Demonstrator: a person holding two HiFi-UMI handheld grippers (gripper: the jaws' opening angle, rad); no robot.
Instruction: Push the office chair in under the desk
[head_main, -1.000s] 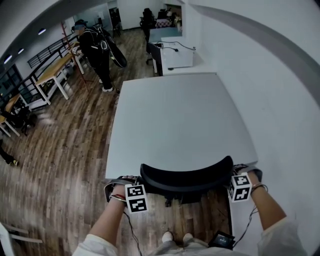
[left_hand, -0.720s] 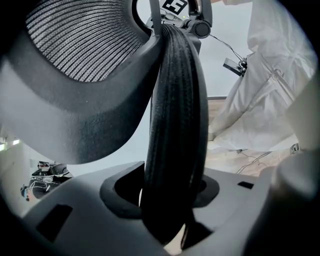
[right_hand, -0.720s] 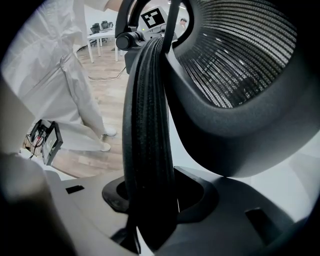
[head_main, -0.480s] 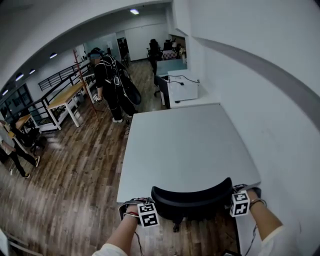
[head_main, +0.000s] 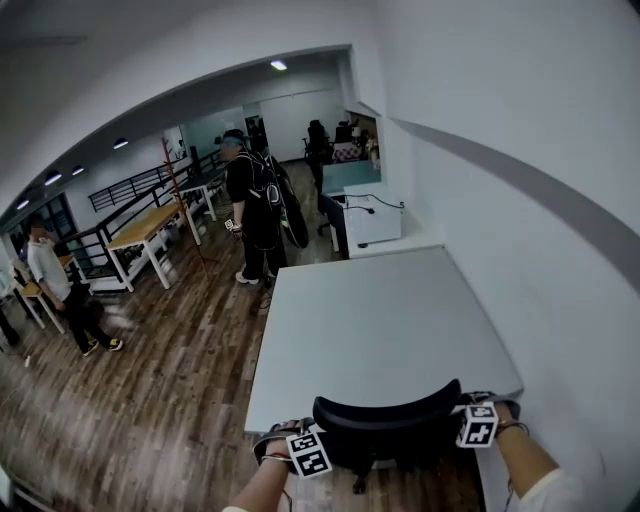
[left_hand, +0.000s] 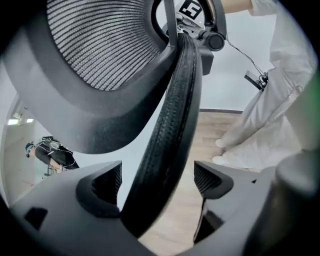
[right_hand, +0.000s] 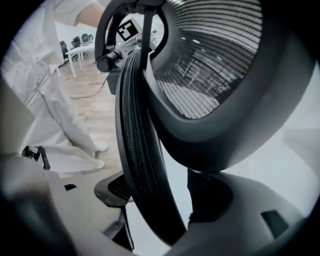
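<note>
The black mesh office chair (head_main: 385, 420) stands with its backrest at the near edge of the grey desk (head_main: 380, 310), its seat hidden beneath. My left gripper (head_main: 285, 432) is at the backrest's left end and my right gripper (head_main: 478, 402) at its right end. In the left gripper view the backrest rim (left_hand: 170, 125) runs between the jaws of the left gripper (left_hand: 157, 180), with a gap to the right pad (left_hand: 207, 177). In the right gripper view the rim (right_hand: 142, 150) passes between the jaws of the right gripper (right_hand: 162, 192), clear of the right pad (right_hand: 210, 195). Both sets of jaws have just been opening and stand open.
A white wall (head_main: 560, 280) runs along the desk's right side. A white cabinet (head_main: 372, 220) stands past its far end. A person with a backpack (head_main: 260, 205) stands on the wooden floor (head_main: 150, 400) beyond the desk, another person (head_main: 60, 290) at the left near wooden tables.
The head view has tilted up, so chair and grippers sit lower in the picture. The chair keeps its place at the desk edge. The person with the backpack has shifted.
</note>
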